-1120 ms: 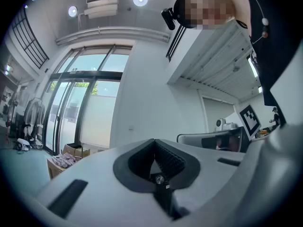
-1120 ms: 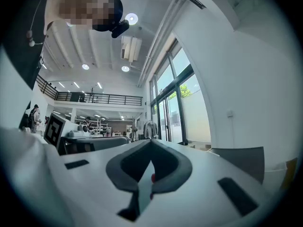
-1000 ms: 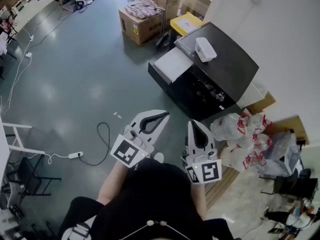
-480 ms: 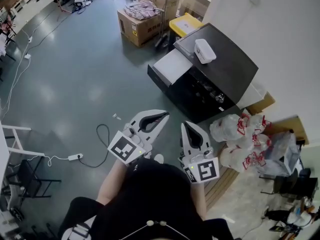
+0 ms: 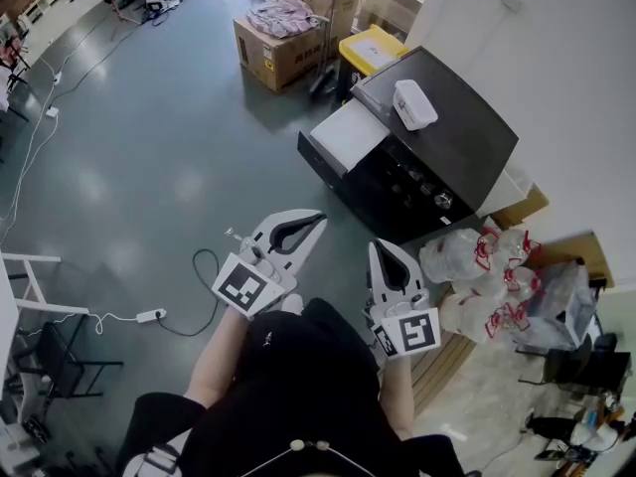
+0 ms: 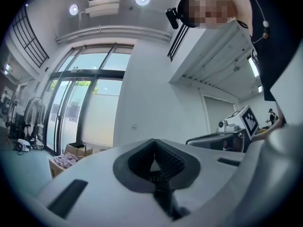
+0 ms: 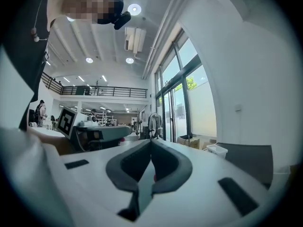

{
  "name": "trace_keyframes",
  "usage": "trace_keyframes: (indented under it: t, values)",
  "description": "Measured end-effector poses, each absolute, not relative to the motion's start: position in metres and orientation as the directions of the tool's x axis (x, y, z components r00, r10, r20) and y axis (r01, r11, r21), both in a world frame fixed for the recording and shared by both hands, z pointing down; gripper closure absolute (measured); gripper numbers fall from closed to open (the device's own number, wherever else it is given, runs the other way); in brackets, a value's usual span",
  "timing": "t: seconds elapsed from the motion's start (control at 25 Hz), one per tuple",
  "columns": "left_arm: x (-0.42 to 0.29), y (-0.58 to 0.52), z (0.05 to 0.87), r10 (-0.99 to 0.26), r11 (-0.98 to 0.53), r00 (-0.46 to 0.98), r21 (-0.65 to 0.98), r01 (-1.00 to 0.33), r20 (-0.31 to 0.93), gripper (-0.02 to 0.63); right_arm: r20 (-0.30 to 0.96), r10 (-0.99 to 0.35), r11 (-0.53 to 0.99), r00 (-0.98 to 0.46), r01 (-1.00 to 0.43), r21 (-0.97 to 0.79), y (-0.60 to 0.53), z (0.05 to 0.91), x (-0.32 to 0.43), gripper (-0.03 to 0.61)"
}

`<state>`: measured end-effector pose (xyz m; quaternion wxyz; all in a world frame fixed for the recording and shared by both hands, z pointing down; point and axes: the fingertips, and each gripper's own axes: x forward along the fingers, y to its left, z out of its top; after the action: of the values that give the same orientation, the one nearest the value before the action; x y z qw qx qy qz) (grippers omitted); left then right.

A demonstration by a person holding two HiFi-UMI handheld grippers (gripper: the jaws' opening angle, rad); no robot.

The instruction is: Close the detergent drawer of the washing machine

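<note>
left gripper, right gripper: both jaws pinched together, nothing held. washer well ahead of tips, drawer sticking out.

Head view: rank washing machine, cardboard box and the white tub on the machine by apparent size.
Largest to smallest:
1. washing machine
2. cardboard box, farther from the camera, so true size is unsure
3. white tub, clearly smallest
</note>
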<state>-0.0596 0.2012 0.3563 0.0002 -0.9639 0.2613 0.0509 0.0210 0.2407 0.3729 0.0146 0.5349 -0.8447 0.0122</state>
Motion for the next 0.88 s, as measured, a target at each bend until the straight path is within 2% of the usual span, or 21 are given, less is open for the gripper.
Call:
trace_keyframes:
  t: [0.56,0.6,0.72,0.88]
  values:
    - [-0.042,0.139,0.412,-0.468,-0.882,0.883,0.053,-0.469,0.033,0.606,0.179,-0.866,0.476,-0.467,-0.880,0.004,0.183,0.423,0.031,0.558]
    - [-0.040,0.131,0.418,-0.468,-0.881,0.882,0.055,-0.470,0.048,0.601,0.190,-0.858,0.486,-0.476,-0.874,0.002,0.175,0.428,0.033,0.552]
    - [-0.031,0.105,0.433,-0.458,-0.884,0.885,0.060,-0.464,0.087,0.532,0.222,-0.842,0.501,-0.492,-0.865,-0.016,0.153,0.443,0.039,0.537]
    - [-0.022,0.074,0.454,-0.442,-0.891,0.886,0.040,-0.452,0.142,0.517,0.277,-0.808,0.533,-0.520,-0.846,-0.035,0.121,0.468,0.043,0.514]
